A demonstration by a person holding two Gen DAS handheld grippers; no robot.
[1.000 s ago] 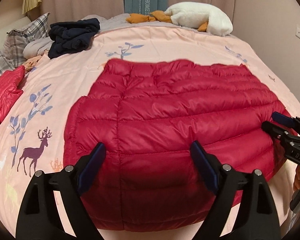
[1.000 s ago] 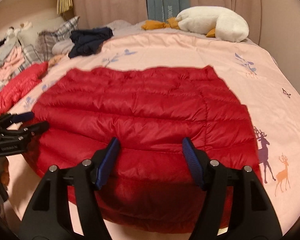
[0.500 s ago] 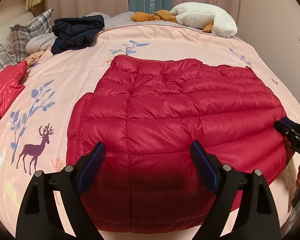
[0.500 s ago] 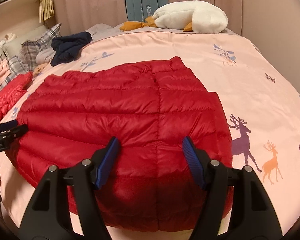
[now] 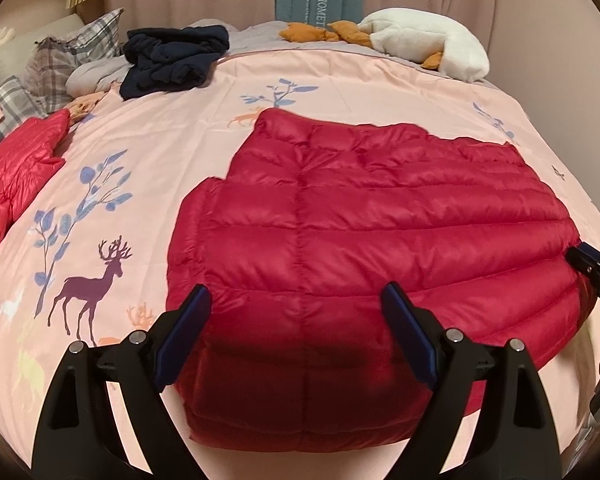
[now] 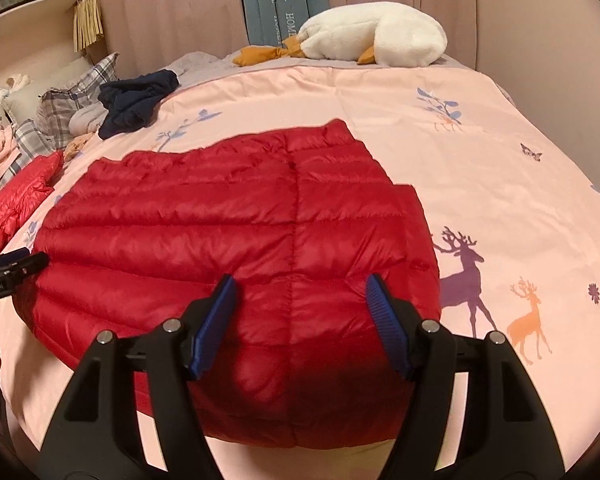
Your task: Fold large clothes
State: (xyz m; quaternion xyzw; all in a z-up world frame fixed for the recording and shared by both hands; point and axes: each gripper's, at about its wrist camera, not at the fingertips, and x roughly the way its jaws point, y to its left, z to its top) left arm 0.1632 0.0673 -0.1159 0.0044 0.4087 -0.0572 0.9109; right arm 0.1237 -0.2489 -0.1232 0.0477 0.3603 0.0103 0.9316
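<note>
Left claw (image 5: 296, 332): jaws spread wide, nothing between the pads, hovering over the near left part of the red down jacket (image 5: 364, 240). Right claw (image 6: 302, 322): jaws also apart, empty, above the jacket's near right part. Jacket lies flat just ahead of and beneath both claws on the pink bed cover (image 5: 112, 184), already partly folded into a broad panel. Judged: light, soft, puffy, slick shell; likely to slide and spring back, so pinch deep at the near hem corners, across a quilting seam. Beyond the claws: dark garment (image 5: 172, 60), second red garment (image 5: 16, 168) far left. No containers in view.
</note>
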